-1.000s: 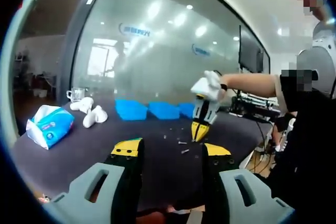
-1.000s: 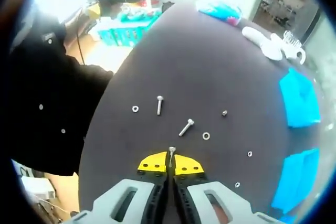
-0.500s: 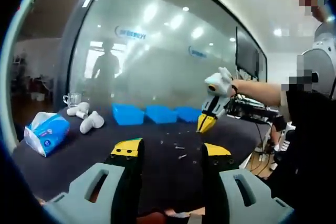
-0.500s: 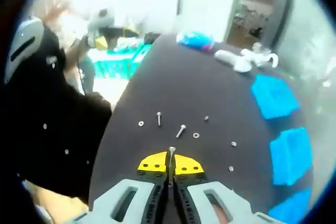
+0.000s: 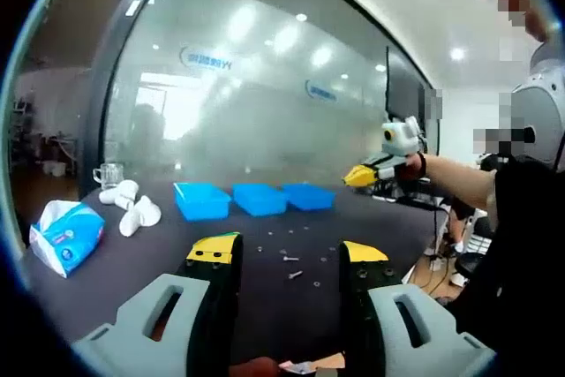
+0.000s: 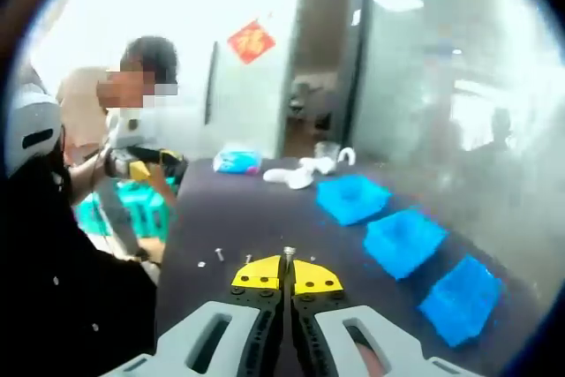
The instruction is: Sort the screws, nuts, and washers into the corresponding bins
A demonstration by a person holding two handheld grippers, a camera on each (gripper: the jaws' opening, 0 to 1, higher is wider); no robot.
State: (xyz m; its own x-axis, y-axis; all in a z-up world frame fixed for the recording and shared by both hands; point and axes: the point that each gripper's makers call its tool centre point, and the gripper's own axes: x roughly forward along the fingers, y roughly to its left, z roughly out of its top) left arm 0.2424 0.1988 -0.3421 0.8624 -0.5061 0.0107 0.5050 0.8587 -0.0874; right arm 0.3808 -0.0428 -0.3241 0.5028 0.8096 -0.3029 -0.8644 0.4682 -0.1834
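In the right gripper view my right gripper (image 6: 287,275) is shut on a small silver screw (image 6: 288,257) that sticks up between its yellow tips, held above the dark table (image 6: 265,218). Three blue bins (image 6: 353,198) (image 6: 404,240) (image 6: 463,299) run in a row to the right. A loose screw (image 6: 219,255) lies below on the left. In the left gripper view my left gripper (image 5: 287,253) stands open and empty over the table's near side. Loose screws (image 5: 290,259) lie ahead of it, and the blue bins (image 5: 259,199) sit beyond. The right gripper (image 5: 366,176) hangs in the air right of them.
A blue tissue pack (image 5: 66,225), white objects (image 5: 132,211) and a glass cup (image 5: 108,174) occupy the table's left end. A frosted glass wall (image 5: 265,121) stands behind the bins. Teal baskets (image 6: 132,209) and a person (image 6: 132,121) are past the table's far edge.
My right gripper has lifted from the table with the screw and swung up level, high beside the bins. The left gripper stays open; its view has tilted slightly.
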